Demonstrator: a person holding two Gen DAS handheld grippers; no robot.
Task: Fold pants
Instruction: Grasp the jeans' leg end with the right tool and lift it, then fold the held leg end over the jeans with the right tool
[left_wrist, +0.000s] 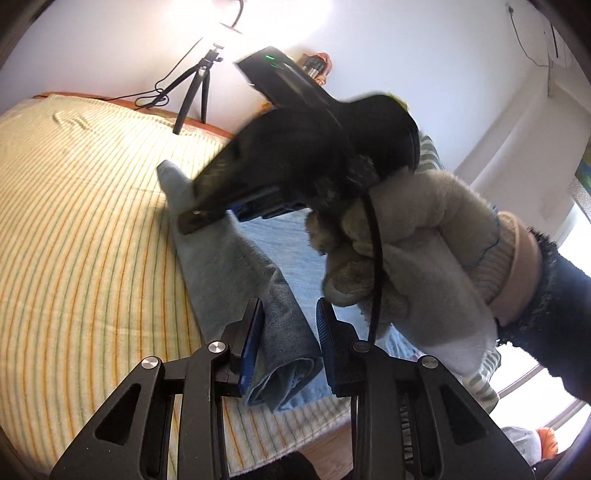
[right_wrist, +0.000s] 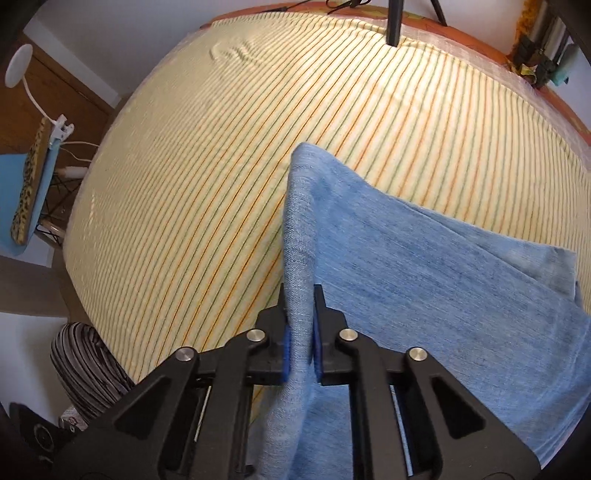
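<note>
Left wrist view: the black right gripper (left_wrist: 192, 221) is motion-blurred, and its body and the grey fleece-gloved hand (left_wrist: 417, 240) hide much of the light-blue denim pants (left_wrist: 280, 306). Whether the blue-padded left gripper (left_wrist: 290, 339) presses the folded hem cannot be determined. Right wrist view: the bottom and right edges cut off the pants; the black tripod leg (right_wrist: 394, 22) is cropped at the top.

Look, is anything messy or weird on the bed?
Nothing broken or spilled. The pants just lie half-folded, one edge pinched up in the right gripper, and the striped cover has a small wrinkle far back.
</note>
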